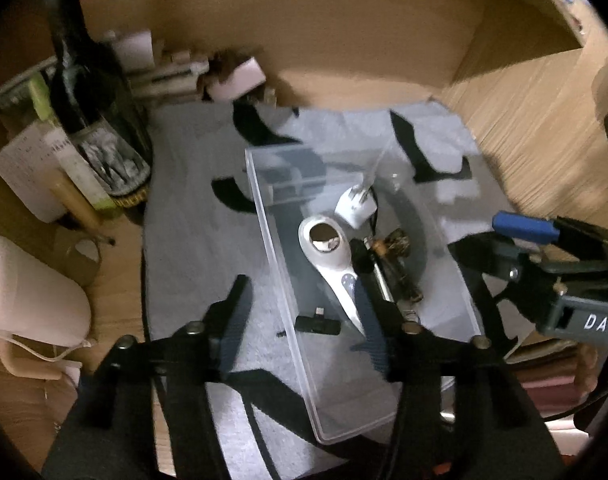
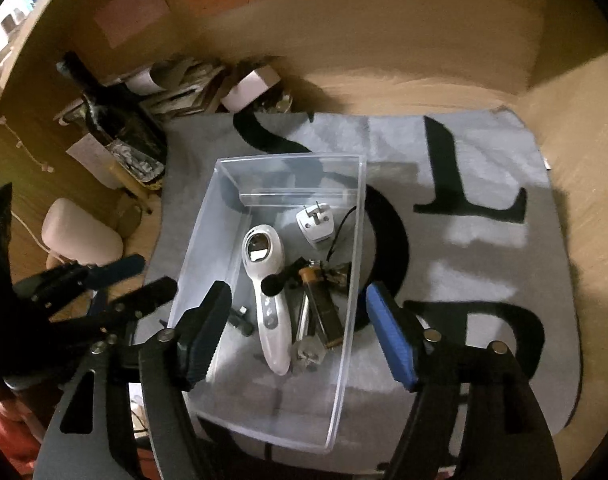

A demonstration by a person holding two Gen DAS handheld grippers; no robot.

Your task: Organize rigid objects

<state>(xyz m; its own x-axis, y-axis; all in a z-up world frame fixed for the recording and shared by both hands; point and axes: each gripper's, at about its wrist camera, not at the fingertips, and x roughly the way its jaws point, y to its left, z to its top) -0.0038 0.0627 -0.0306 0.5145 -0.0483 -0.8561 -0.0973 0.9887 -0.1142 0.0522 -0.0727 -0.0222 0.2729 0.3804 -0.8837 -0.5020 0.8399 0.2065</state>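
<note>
A clear plastic box stands on a grey mat printed with big black letters. In it lie a white handheld device, a white plug adapter, a small black connector, a brown lighter-like stick and a thin black cable. My left gripper hangs open above the box's left wall, holding nothing. My right gripper is open above the box, with nothing between its blue pads.
A dark bottle and small cartons stand at the back left of the mat. A pale rounded appliance with a cord sits at the left. Wooden walls close the back and right.
</note>
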